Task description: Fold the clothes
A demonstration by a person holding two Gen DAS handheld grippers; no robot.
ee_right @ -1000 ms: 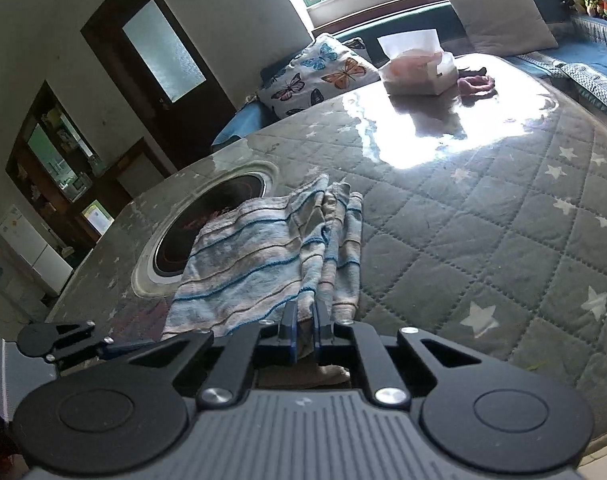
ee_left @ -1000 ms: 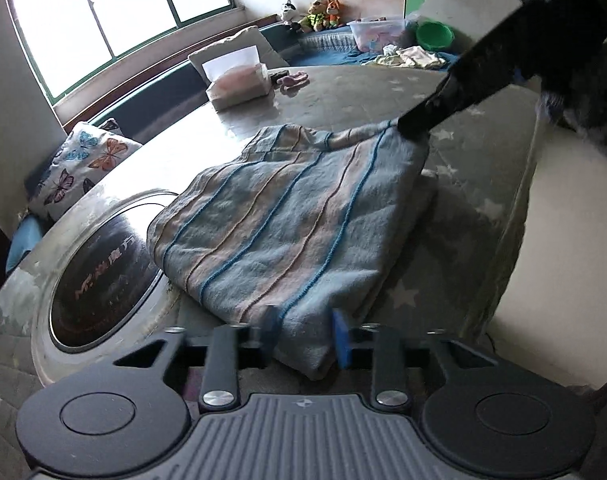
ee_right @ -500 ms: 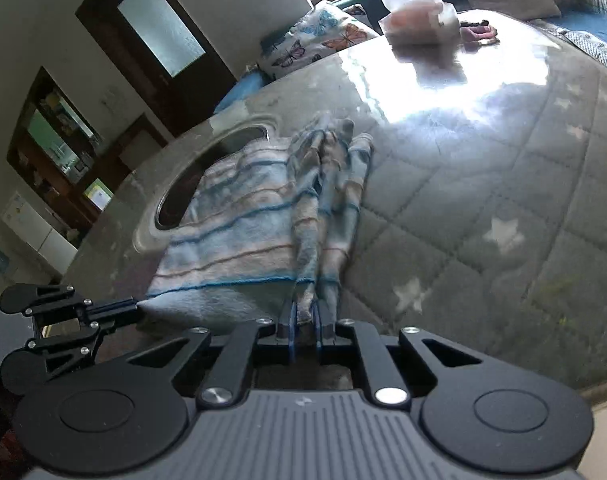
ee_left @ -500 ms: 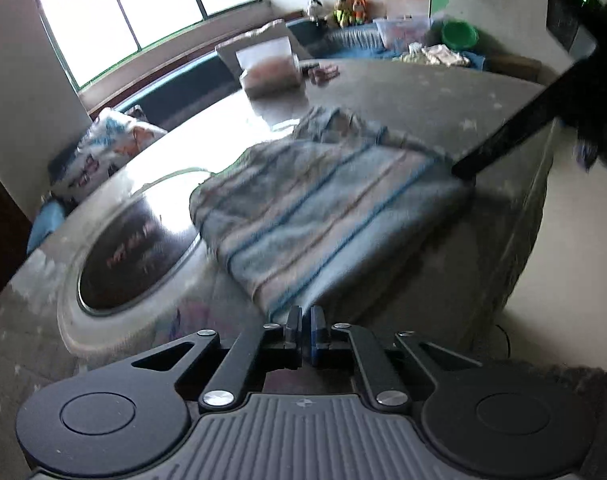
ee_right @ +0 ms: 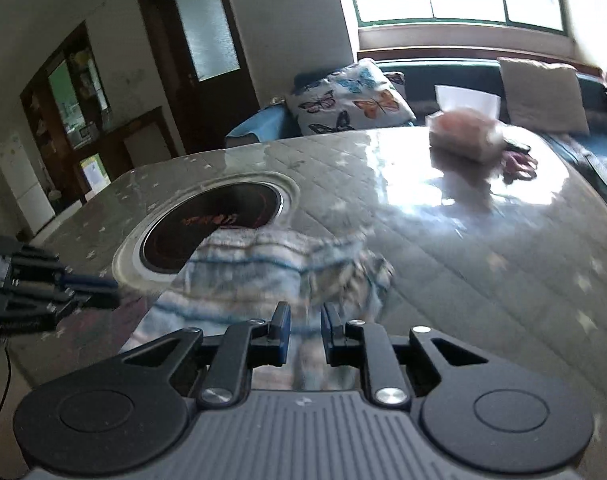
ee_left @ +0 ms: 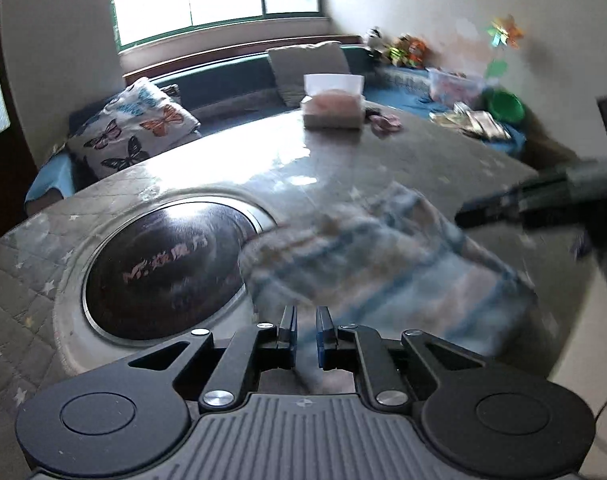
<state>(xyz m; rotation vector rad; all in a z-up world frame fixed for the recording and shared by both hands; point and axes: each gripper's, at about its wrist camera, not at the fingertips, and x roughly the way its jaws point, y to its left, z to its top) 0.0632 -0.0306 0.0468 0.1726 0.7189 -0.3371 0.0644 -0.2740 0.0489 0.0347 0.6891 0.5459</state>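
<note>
Blue-and-beige striped garment [ee_left: 383,276] lies folded at centre frame on the quilted table [ee_right: 483,248], beside the round black inset [ee_left: 163,272]. Left gripper [ee_left: 306,330] and right gripper [ee_right: 305,330] both stand slightly parted, holding nothing.

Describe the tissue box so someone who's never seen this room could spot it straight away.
Start at the big quilted table with star patterns and a dark round hob set into it. Look to its far side, toward the window: the tissue box stands there, next to a small pink item. It alone has a white tissue sticking up from the top.
</note>
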